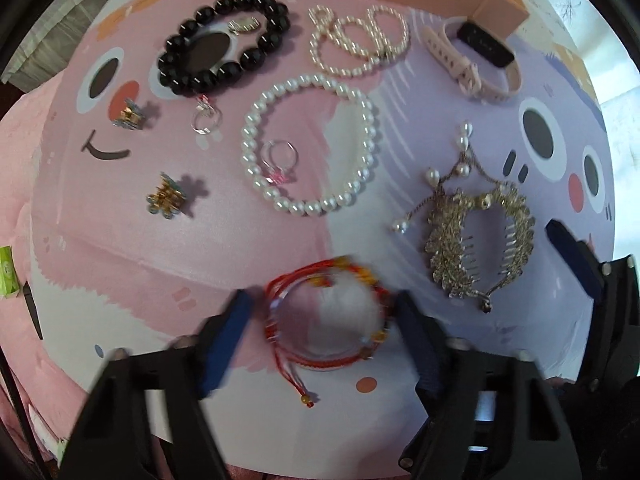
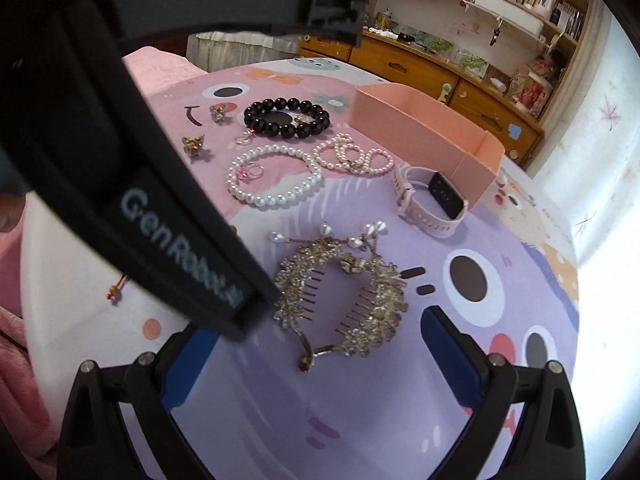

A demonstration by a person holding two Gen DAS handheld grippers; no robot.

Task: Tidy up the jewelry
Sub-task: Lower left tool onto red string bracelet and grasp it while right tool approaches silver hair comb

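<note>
The left tongs (image 1: 326, 322) point straight down over the red cord bracelet (image 1: 326, 320), which lies flat on the printed mat (image 1: 160, 240) covering the worktop. Their blue pads (image 1: 232, 336) stand either side of the loop, at its rim; motion blur hides whether they press it, so I cannot tell if it is gripped. The bracelet's knotted tail trails toward the near edge of the mat, where bare white and pink mat offers open room.

The right tongs (image 2: 324, 360) hang released, spread wide and holding nothing, just short of the gold crystal hair comb (image 2: 344, 300) on the lilac part of the mat. The comb's hooked tip points between the two pads. Purple mat to the right of the comb is free out to the rounded edge of the worktop.

Farther back the pieces sit closer together: a white pearl bracelet (image 1: 310, 146) with a pink-stone ring (image 1: 280, 160) inside its loop, a black bead bracelet (image 1: 224, 42), a coiled strand of small pearls (image 1: 360, 42), and a pink-strapped watch (image 1: 476, 56) touching the corner of the peach box (image 2: 424, 132). The open box stands at the far edge. To the left, two small gold brooches (image 1: 166, 196) lie well apart from the rest, with clear mat around them, and a thin silver ring (image 1: 206, 118) lies just below the black beads.
</note>
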